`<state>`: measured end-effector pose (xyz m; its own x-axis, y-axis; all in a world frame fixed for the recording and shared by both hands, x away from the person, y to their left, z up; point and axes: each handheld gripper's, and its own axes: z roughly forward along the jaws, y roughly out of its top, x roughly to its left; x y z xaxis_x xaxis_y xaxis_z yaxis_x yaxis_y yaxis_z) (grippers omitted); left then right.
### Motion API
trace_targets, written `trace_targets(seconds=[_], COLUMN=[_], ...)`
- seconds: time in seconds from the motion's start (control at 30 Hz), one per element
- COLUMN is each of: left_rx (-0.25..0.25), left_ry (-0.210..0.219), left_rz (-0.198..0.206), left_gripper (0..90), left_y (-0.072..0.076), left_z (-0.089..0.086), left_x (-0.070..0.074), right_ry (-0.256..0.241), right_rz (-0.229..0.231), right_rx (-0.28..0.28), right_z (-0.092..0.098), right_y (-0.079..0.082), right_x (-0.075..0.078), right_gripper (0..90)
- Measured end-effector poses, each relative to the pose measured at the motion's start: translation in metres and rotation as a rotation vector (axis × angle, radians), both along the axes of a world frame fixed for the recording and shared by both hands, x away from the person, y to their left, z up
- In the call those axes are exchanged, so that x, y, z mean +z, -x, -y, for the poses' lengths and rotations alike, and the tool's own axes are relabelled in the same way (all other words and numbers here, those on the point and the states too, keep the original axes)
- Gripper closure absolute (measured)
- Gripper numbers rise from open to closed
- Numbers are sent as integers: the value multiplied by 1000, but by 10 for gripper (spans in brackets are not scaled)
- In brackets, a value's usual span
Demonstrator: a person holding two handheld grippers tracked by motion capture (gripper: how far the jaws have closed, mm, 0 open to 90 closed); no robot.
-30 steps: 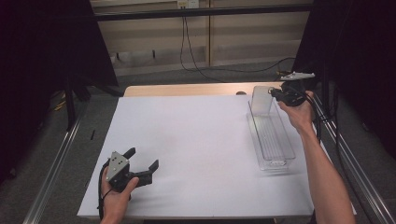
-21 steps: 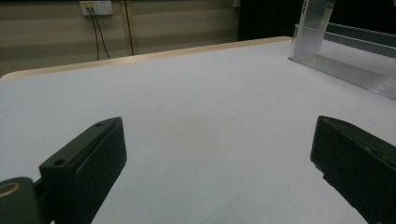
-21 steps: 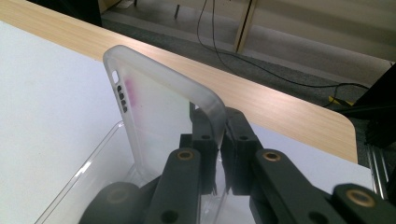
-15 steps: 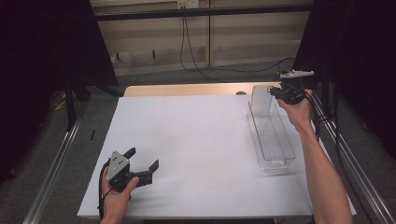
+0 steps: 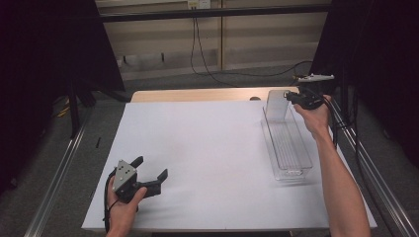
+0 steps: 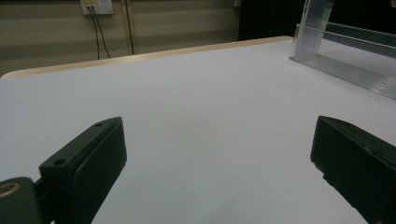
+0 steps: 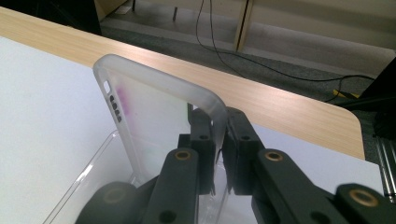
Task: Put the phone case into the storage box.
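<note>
1. The right gripper, held at the far right corner of the table with the person's forearm stretched forward, pinches the upper edge of a frosted phone case between closed jaws.
2. The case stands upright at the far end of a clear plastic tray, which lies lengthwise along the right side of the white table.
3. The left gripper rests low at the near left corner, jaws spread wide and empty over bare tabletop.
4. Against the picture from a second ago, both hands and the case sit in nearly the same places.
</note>
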<state>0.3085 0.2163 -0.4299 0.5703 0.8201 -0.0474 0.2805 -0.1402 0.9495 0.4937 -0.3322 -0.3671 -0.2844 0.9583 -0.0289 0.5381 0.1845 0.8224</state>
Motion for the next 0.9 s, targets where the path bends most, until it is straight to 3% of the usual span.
trace_targets(seconds=[0.9], left_rx=[4], left_ry=[-1], left_rz=[3], left_gripper=[35], left_y=[1], left_z=[-1], left_x=[0], right_ry=[-22], right_rz=[6], right_rx=[-31], right_z=[1], right_y=[0], right_x=[-1], right_gripper=[755])
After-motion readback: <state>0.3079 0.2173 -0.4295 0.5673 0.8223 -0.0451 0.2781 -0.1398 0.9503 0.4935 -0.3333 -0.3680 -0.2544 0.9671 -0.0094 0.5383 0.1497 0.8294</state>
